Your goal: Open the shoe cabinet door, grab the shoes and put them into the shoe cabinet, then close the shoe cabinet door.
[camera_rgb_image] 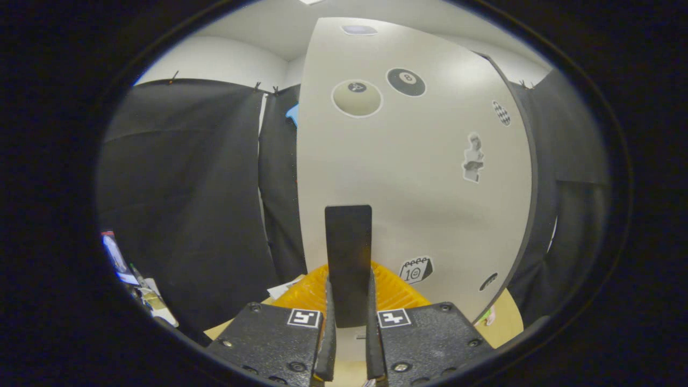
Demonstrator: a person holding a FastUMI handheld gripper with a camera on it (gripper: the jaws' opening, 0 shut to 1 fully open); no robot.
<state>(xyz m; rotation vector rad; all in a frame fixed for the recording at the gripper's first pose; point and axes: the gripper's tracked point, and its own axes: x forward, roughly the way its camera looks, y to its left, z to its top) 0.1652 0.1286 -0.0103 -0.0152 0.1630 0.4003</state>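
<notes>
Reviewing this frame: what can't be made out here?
- Cabinet inside and shoes: hidden behind the white door, gripper view.
- Orange ribbed item: mostly covered by the hand-held gripper, whose fingers clamp the black handle.
- Clutter beside the black cloth: too small and distorted to identify.

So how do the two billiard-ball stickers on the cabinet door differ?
The left ball sticker is pale, cream-coloured, with a small dark number spot; the right ball sticker is black with a white spot, an eight ball. The left one looks larger and sits a little lower on the door; the right one looks smaller and sits higher. Both are round and stuck well above the dark handle, which the gripper is shut on.
</notes>
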